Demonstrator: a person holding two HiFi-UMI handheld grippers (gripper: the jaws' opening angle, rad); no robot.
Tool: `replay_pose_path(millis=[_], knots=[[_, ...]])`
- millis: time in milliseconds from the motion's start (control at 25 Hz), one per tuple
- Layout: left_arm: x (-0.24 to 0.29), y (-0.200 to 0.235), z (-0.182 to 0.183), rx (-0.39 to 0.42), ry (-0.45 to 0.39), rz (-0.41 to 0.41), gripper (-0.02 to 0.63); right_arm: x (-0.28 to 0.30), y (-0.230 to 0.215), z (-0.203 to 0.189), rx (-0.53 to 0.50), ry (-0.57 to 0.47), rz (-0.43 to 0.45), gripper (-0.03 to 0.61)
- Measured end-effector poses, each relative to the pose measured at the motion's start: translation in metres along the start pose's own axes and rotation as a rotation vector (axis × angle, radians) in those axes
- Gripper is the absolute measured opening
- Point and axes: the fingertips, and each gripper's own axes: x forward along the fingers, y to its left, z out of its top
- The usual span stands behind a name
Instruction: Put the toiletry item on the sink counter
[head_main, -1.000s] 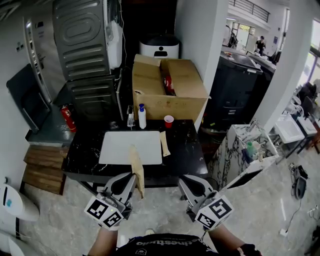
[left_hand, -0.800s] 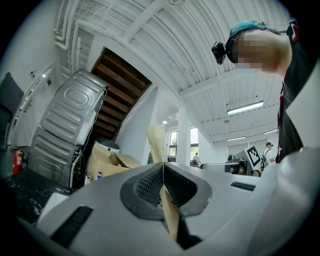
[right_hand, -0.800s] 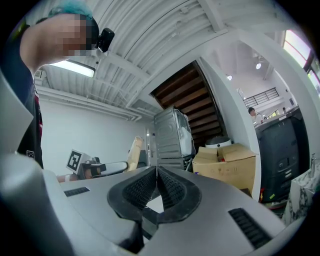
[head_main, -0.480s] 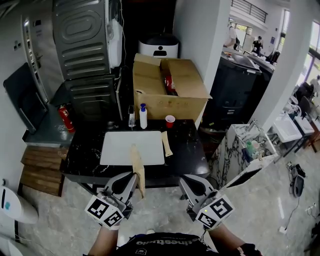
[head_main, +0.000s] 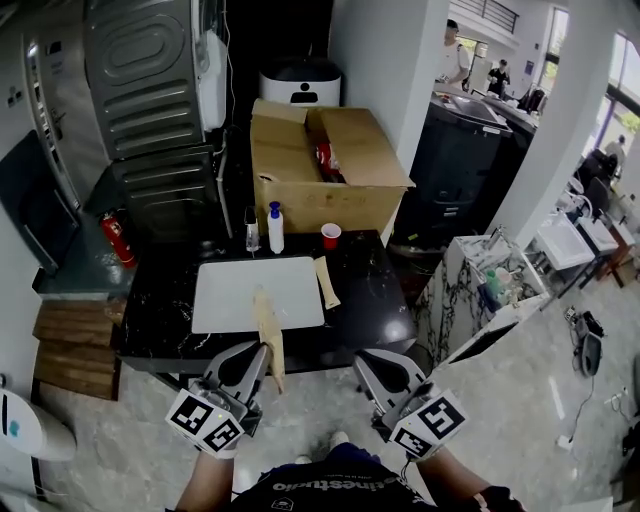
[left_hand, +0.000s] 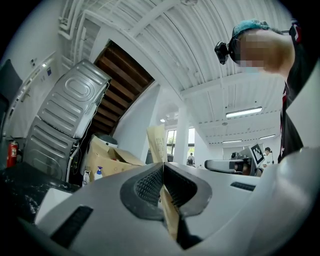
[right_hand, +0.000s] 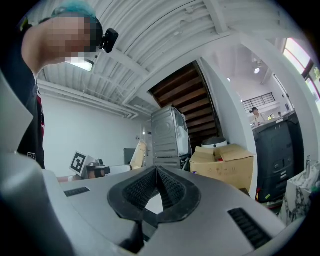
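Observation:
My left gripper (head_main: 262, 352) is shut on a flat tan paper packet (head_main: 267, 322), the toiletry item. The packet stands up from the jaws over the near edge of the black sink counter (head_main: 372, 300). In the left gripper view the packet (left_hand: 157, 144) sticks up past the closed left gripper (left_hand: 162, 172). My right gripper (head_main: 363, 362) hangs beside it in front of the counter, shut with nothing in it; in its own view the right gripper (right_hand: 156, 172) shows its pads meeting. A second tan packet (head_main: 326, 282) lies on the counter, right of the white basin (head_main: 240, 295).
At the counter's back stand a white pump bottle (head_main: 275, 229), a clear bottle (head_main: 252, 232) and a red cup (head_main: 330, 235). Behind them is an open cardboard box (head_main: 300, 170). A grey appliance (head_main: 150, 90) and a fire extinguisher (head_main: 112, 237) are at the left; a marble stand (head_main: 480, 290) is at the right.
The head view has drifted, so the counter and box sit slightly further left in the frame. Both grippers keep their pose, and the packet stays in the left one.

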Motion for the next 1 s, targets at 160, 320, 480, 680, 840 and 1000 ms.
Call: replay_pose_path(millis=[160,320,480,680,840,1000], knots=[[0.020,0.013,-0.007,0.000,0.021,-0.005,0.017,0.009,-0.022,0.001,0.011,-0.014,-0.022,0.038],[0.055,0.028,-0.018,-0.001,0.044,-0.002,0.017,0.024,-0.057,-0.004,0.019,-0.015,-0.024,0.038],[0.101,0.042,-0.030,-0.004,0.070,-0.003,0.017,0.044,-0.101,-0.006,0.033,-0.022,-0.012,0.038],[0.176,0.066,-0.056,-0.041,0.129,0.006,0.017,0.074,-0.166,0.004,0.031,-0.036,0.001,0.038],[0.241,0.089,-0.101,-0.104,0.224,0.013,0.017,0.091,-0.220,0.004,0.051,-0.039,-0.004,0.038],[0.297,0.111,-0.168,-0.241,0.371,0.056,0.017,0.102,-0.264,-0.008,0.086,-0.020,-0.007,0.038]])
